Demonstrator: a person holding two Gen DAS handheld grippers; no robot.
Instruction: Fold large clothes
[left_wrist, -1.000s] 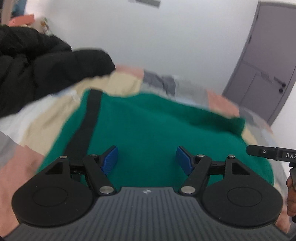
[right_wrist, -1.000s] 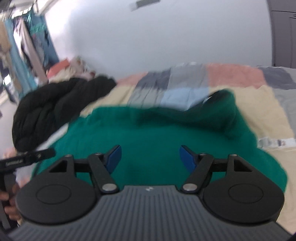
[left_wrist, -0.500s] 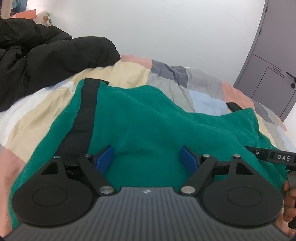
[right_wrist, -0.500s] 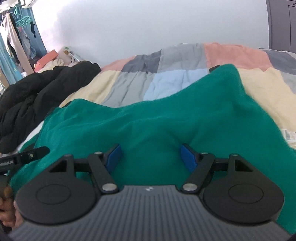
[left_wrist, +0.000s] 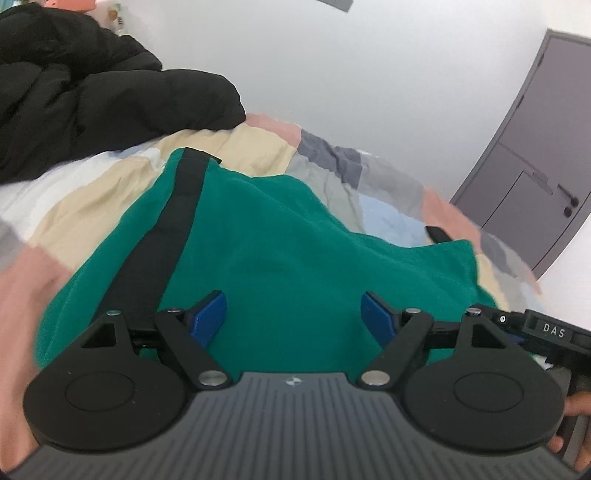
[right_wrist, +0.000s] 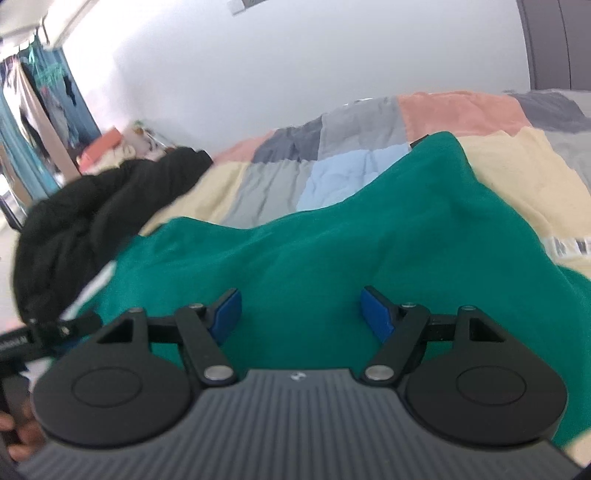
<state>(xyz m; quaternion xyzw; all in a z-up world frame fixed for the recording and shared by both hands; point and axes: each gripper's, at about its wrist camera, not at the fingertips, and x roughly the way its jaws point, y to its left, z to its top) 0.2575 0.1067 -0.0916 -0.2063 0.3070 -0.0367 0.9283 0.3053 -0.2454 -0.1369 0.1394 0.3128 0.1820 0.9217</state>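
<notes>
— Where is the garment?

— The green garment (left_wrist: 280, 251) lies spread on the patchwork quilt (left_wrist: 110, 184), a black band (left_wrist: 162, 236) running along its left part. A black jacket (left_wrist: 92, 92) is heaped on the bed beyond it, to the left.

— And the grippers?

— The left gripper (left_wrist: 293, 314) is over the green cloth with its blue fingertips (left_wrist: 208, 314) wide apart, gripping nothing. The right gripper (right_wrist: 301, 312) does likewise — fingers spread, nothing between them.
</notes>
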